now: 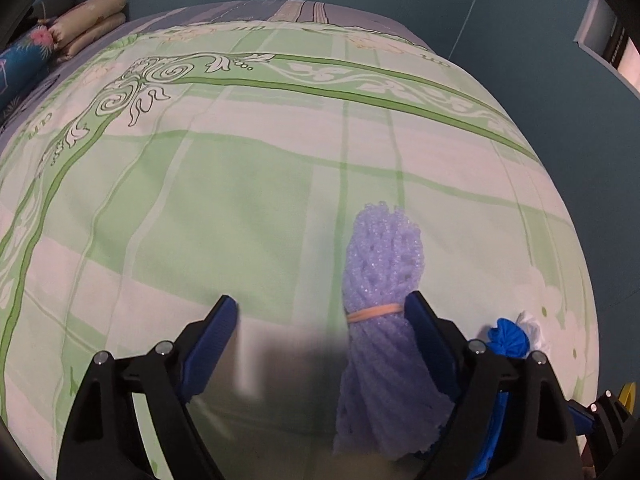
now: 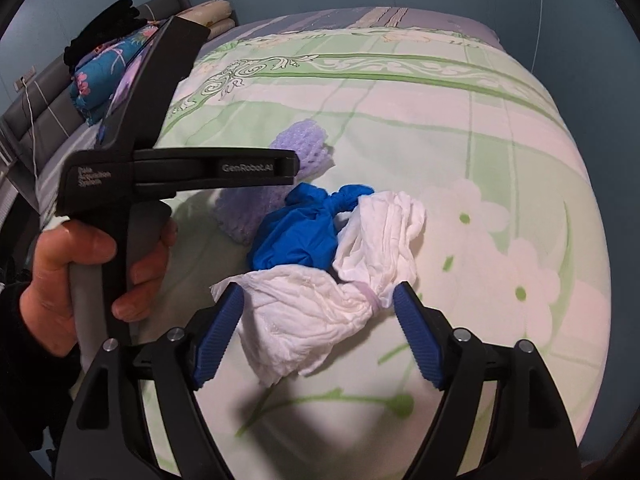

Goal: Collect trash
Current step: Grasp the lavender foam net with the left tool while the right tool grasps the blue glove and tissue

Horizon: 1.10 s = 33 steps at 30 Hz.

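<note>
the blue glove (image 1: 510, 340) is half hidden behind the left gripper (image 1: 324, 312); the purple foam net (image 2: 298, 142) hides behind it too.

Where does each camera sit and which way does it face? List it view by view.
Left wrist: on the left hand-held gripper, tilted down at the bed; open jaws straddle the purple foam net.
Right wrist: on the right hand-held gripper, facing crumpled tissue; the person's left hand shows.
Shared: foam net, blue glove, tissue, bed.
</note>
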Each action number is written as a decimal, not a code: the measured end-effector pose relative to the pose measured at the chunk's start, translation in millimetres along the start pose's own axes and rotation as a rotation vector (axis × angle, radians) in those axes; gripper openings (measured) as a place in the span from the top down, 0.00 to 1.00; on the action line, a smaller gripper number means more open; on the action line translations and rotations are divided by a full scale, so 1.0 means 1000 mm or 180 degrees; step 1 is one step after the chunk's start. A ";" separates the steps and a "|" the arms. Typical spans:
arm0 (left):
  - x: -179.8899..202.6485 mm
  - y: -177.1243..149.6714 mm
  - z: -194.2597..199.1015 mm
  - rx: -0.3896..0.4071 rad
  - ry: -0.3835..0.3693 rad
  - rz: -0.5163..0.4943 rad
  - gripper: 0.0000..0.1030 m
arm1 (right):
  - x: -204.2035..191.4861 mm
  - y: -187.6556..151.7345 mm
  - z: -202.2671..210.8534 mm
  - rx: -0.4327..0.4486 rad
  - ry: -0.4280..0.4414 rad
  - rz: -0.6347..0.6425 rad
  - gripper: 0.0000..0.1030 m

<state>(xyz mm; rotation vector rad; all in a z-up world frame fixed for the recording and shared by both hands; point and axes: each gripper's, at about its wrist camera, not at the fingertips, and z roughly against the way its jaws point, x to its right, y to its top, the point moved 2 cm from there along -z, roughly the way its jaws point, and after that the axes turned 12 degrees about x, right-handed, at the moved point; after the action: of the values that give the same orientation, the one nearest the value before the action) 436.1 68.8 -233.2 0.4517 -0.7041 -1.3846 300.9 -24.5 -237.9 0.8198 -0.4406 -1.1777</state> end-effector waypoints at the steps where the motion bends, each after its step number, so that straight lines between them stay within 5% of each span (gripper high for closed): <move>1: -0.004 0.002 -0.001 -0.0007 -0.0031 0.0050 0.26 | 0.000 0.002 -0.002 0.0003 0.0016 -0.0006 0.18; 8: -0.025 0.015 -0.008 -0.0038 -0.0264 0.0327 0.63 | -0.005 0.019 -0.025 -0.0050 0.0056 0.0094 0.17; 12: -0.032 0.018 -0.008 -0.0055 -0.0408 0.0444 0.74 | -0.012 0.027 -0.040 -0.0086 0.0032 0.0199 0.16; 15: -0.038 0.019 -0.009 -0.0064 -0.0495 0.0545 0.76 | -0.019 0.027 -0.052 -0.0165 0.0002 0.0327 0.26; 21: -0.042 0.019 -0.010 -0.0082 -0.0580 0.0631 0.77 | -0.024 0.027 -0.064 -0.0179 -0.0023 0.0389 0.30; 28: -0.043 0.019 -0.010 -0.0086 -0.0606 0.0710 0.78 | -0.023 0.028 -0.068 -0.0205 -0.0159 0.0436 0.65; 33: -0.044 0.018 -0.008 -0.0085 -0.0622 0.0786 0.80 | -0.014 0.031 -0.063 -0.0181 -0.0198 0.0336 0.75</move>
<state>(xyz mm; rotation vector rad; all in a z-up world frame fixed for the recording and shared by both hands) 452.7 113.4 -234.8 0.2013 -0.8693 -1.2121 358.7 14.3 -253.4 0.7043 -0.4935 -1.1150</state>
